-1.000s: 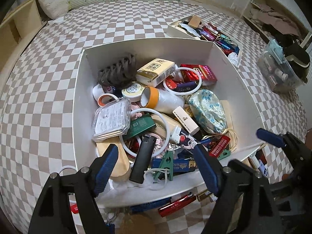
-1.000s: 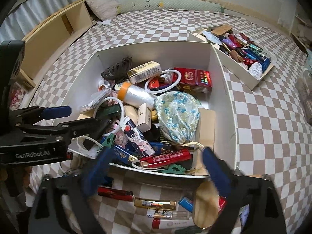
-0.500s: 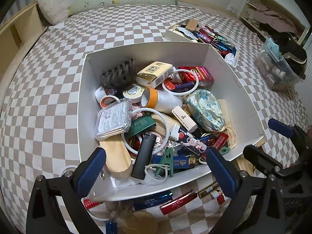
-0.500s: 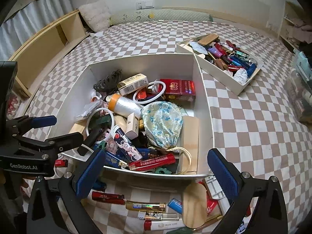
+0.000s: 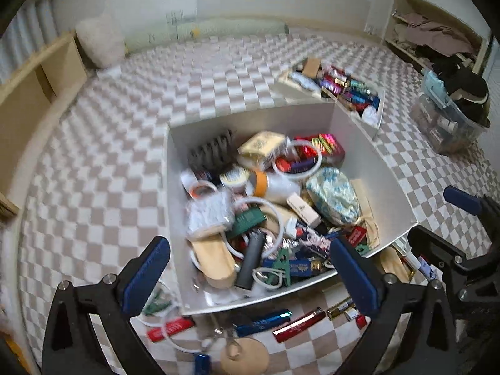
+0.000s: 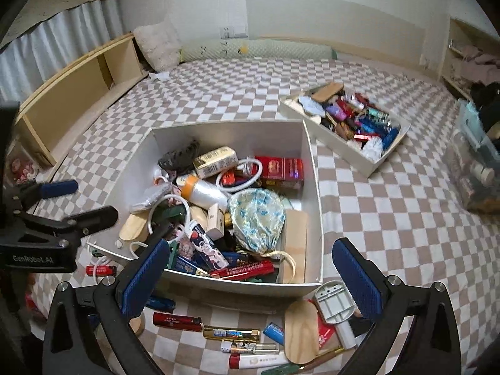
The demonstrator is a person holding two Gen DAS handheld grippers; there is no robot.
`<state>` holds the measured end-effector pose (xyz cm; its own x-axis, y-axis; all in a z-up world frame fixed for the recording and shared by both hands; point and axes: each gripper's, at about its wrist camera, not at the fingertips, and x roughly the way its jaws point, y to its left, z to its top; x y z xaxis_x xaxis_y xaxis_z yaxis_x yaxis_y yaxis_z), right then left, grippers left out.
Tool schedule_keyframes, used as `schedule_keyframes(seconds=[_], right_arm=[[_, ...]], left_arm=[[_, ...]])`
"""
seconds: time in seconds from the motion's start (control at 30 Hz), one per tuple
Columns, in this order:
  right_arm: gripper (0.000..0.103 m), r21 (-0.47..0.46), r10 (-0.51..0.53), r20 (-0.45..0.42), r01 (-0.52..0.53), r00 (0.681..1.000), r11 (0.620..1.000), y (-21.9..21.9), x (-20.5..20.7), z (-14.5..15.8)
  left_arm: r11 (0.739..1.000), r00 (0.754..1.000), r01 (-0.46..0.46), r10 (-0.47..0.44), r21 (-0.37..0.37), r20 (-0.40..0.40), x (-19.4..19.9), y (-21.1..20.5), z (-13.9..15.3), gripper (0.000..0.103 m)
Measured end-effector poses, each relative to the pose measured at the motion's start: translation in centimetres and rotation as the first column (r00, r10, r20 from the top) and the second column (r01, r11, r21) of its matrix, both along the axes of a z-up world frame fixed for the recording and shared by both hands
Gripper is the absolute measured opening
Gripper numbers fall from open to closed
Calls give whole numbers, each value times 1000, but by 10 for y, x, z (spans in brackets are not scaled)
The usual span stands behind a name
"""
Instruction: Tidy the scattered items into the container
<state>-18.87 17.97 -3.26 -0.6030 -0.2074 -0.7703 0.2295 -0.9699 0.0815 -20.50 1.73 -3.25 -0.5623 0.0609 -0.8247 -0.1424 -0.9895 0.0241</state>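
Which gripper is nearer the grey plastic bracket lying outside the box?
Right. The grey plastic bracket lies on the bedspread just inside the right gripper's right finger. The left gripper hovers open past the white box's opposite corner.

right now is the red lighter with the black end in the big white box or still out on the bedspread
Out. The red lighter lies on the checked bedspread, in front of the big white box.
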Motion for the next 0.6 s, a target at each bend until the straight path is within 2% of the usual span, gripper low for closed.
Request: schedule_keyframes(seconds=[0.3, 0.37, 0.6], right_arm=[[103, -78, 10, -93, -18, 996, 997, 12, 31, 36], [103, -77, 5, -121, -15, 993, 997, 16, 39, 43], [103, -54, -9, -196, -2, 981, 999, 29, 66, 57]], left_arm=[[999, 992, 39, -40, -6, -120, 34, 7, 39, 103], [999, 989, 41, -42, -11, -145, 42, 9, 45, 103], [998, 981, 41, -33, 39, -194, 71, 7, 63, 103]])
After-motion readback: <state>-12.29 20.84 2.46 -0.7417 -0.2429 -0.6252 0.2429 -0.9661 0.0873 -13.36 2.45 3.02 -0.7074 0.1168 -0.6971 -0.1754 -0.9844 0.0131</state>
